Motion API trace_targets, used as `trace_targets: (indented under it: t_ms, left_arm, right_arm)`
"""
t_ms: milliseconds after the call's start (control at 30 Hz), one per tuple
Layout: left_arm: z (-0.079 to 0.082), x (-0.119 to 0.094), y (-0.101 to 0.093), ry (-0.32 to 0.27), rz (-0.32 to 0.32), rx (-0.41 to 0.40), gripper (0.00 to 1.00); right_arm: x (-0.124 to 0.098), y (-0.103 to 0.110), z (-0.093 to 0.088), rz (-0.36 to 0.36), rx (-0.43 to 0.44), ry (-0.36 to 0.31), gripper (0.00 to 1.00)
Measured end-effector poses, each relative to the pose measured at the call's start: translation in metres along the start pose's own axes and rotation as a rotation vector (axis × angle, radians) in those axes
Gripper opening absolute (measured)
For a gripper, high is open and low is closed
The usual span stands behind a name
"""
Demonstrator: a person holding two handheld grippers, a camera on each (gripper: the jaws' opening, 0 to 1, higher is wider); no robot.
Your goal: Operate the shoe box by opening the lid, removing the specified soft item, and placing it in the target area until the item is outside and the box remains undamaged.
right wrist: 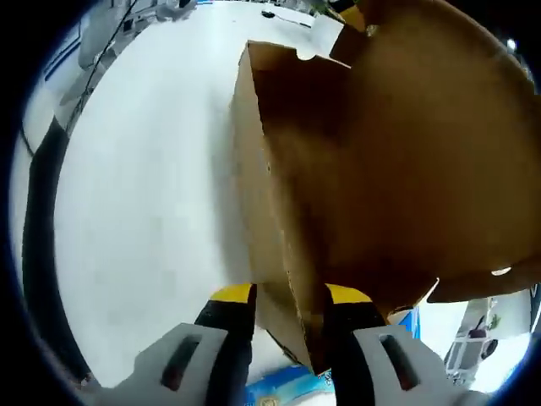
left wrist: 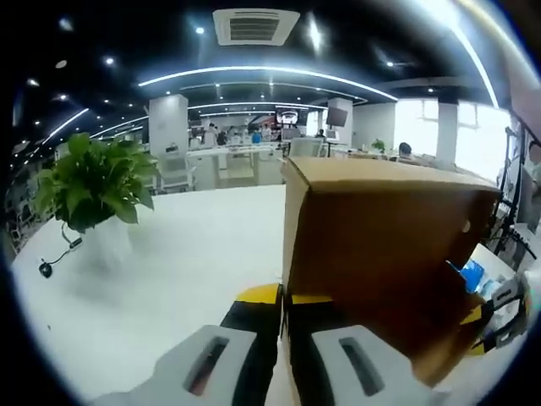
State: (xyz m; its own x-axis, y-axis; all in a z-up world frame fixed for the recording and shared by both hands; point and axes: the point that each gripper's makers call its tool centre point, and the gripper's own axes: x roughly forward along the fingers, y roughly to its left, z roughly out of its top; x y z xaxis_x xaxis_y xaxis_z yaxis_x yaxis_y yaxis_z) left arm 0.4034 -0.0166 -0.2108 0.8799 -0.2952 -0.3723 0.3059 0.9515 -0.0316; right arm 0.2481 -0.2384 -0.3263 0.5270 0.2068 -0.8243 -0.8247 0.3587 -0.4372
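1. Left gripper (left wrist: 283,334) clamps the box (left wrist: 380,245) wall on the white table (left wrist: 169,262); plant (left wrist: 93,182) far left.
2. Right gripper (right wrist: 292,326) pinches the raised lid (right wrist: 406,152); blue item (right wrist: 279,391) near.

free: white table (left wrist: 194,254) left of box | obstacles: raised cardboard lid (right wrist: 406,161); potted plant (left wrist: 95,182)

White table (left wrist: 194,245); potted plant (left wrist: 95,182); bright windows (left wrist: 473,135)
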Motion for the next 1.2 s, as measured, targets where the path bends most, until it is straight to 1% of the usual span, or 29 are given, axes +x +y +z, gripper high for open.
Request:
trace_targets:
  t_ms: [33,67,100,133,167,200,233,300,367,400,433,467,533,600,633,700,733,800,833,867,900,933,1000,1033,1133,1167,1200]
  left_arm:
    - [0.000,0.001,0.000,0.000,-0.001,-0.007,0.00]
    - [-0.001,0.001,0.000,0.002,-0.002,-0.026,0.00]
    - [-0.002,0.000,0.001,0.004,-0.003,-0.028,0.00]
    - [-0.002,0.000,0.001,0.003,-0.003,-0.026,0.00]
    - [-0.002,0.000,0.001,0.005,-0.002,-0.028,0.00]
    - [-0.002,0.000,0.001,0.005,-0.001,-0.026,0.00]
    - [-0.002,0.000,0.001,0.005,-0.001,-0.024,0.00]
    - [-0.002,0.000,0.001,0.007,0.000,-0.028,0.01]
    - [-0.003,0.000,0.001,0.010,0.000,-0.041,0.01]
    - [-0.003,0.000,0.002,0.010,-0.001,-0.043,0.01]
    - [-0.002,0.000,0.001,0.010,-0.002,-0.040,0.01]
    - [-0.002,0.000,0.001,0.010,-0.004,-0.030,0.01]
    - [-0.002,0.000,0.001,0.012,-0.006,-0.027,0.01]
    - [-0.003,0.000,0.001,0.015,-0.006,-0.030,0.01]
    - [-0.003,-0.001,0.001,0.015,-0.007,-0.028,0.01]
    - [-0.004,-0.001,0.002,0.019,-0.008,-0.026,0.01]
    - [-0.004,-0.001,0.002,0.020,-0.008,-0.024,0.01]
    - [-0.004,-0.001,0.001,0.021,-0.008,-0.020,0.01]
    - [-0.004,-0.003,0.001,0.022,-0.008,-0.020,0.01]
    - [-0.004,-0.003,0.001,0.024,-0.008,-0.017,0.01]
    - [-0.004,-0.003,0.001,0.025,-0.008,-0.016,0.01]
    - [-0.004,-0.003,0.000,0.027,-0.006,-0.010,0.01]
    - [-0.004,-0.003,0.000,0.027,-0.003,-0.010,0.01]
    - [-0.004,-0.004,0.000,0.027,-0.002,-0.012,0.01]
    - [-0.004,-0.005,-0.001,0.031,-0.004,-0.012,0.01]
    - [-0.004,-0.006,-0.001,0.030,-0.005,-0.014,0.01]
    - [-0.005,-0.006,-0.001,0.032,-0.005,-0.016,0.01]
  right_arm:
    - [-0.003,0.001,0.001,-0.011,0.026,-0.016,0.37]
    - [-0.004,0.000,0.001,-0.018,0.032,-0.018,0.36]
    - [-0.006,-0.002,-0.001,-0.044,0.030,-0.021,0.35]
    - [-0.007,-0.005,-0.003,-0.064,0.022,-0.008,0.34]
    - [-0.009,-0.005,-0.003,-0.070,0.057,-0.013,0.34]
    - [-0.011,-0.006,0.001,-0.074,0.084,-0.040,0.34]
    - [-0.013,-0.007,0.002,-0.084,0.091,-0.049,0.35]
    - [-0.017,-0.009,0.002,-0.102,0.082,-0.048,0.36]
    - [-0.022,-0.013,0.006,-0.140,0.079,-0.075,0.40]
    - [-0.027,-0.019,0.011,-0.171,0.075,-0.107,0.43]
    - [-0.031,-0.020,0.016,-0.168,0.099,-0.136,0.46]
    - [-0.036,-0.021,0.022,-0.160,0.148,-0.170,0.46]
    - [-0.050,-0.032,0.032,-0.199,0.189,-0.228,0.45]
    - [-0.057,-0.034,0.034,-0.212,0.232,-0.244,0.43]
    - [-0.063,-0.041,0.035,-0.246,0.251,-0.258,0.41]
    - [-0.070,-0.048,0.033,-0.280,0.293,-0.268,0.40]
    - [-0.074,-0.052,0.031,-0.295,0.336,-0.273,0.40]
    - [-0.075,-0.055,0.029,-0.293,0.385,-0.276,0.40]
    - [-0.077,-0.057,0.026,-0.296,0.386,-0.266,0.38]
    - [-0.079,-0.058,0.025,-0.306,0.386,-0.265,0.31]
    - [-0.082,-0.060,0.023,-0.333,0.383,-0.266,0.28]
    - [-0.082,-0.061,0.022,-0.340,0.395,-0.268,0.30]
    - [-0.082,-0.057,0.018,-0.324,0.453,-0.249,0.37]
    - [-0.084,-0.061,0.013,-0.356,0.475,-0.242,0.39]
    - [-0.088,-0.069,0.007,-0.398,0.523,-0.250,0.38]
    - [-0.090,-0.075,0.005,-0.418,0.540,-0.258,0.38]
    - [-0.091,-0.080,0.002,-0.430,0.576,-0.258,0.38]
